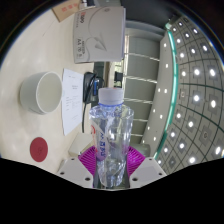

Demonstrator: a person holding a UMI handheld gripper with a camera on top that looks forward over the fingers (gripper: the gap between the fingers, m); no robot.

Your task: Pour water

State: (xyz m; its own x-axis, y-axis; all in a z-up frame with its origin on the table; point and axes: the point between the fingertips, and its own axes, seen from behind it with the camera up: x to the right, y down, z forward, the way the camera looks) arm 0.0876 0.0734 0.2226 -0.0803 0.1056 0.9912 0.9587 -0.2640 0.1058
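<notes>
A clear plastic water bottle with a pale lilac screw cap is seen upright between the two fingers of the gripper. The magenta pads are pressed against its lower body from both sides, so the gripper is clenched on the bottle and the bottle is held by it. The cap is on the bottle, and the ribbed transparent wall is visible above the pads; the level of water inside cannot be told with certainty.

Beyond the fingers and to the left of the bottle, a round off-white cup is standing on the light table surface — its opening is turned up and it appears well apart from the bottle. Between the cup and the bottle a white printed sheet of paper is lying flat on the table. Nearer to the gripper, on the left side, a small round red object is resting on the table; what it is cannot be told.

Farther back, behind the paper, a white carton box with grey print is placed. On the right of the bottle a ceiling with rows of small round lights is reflected or seen — which of the two cannot be decided.
</notes>
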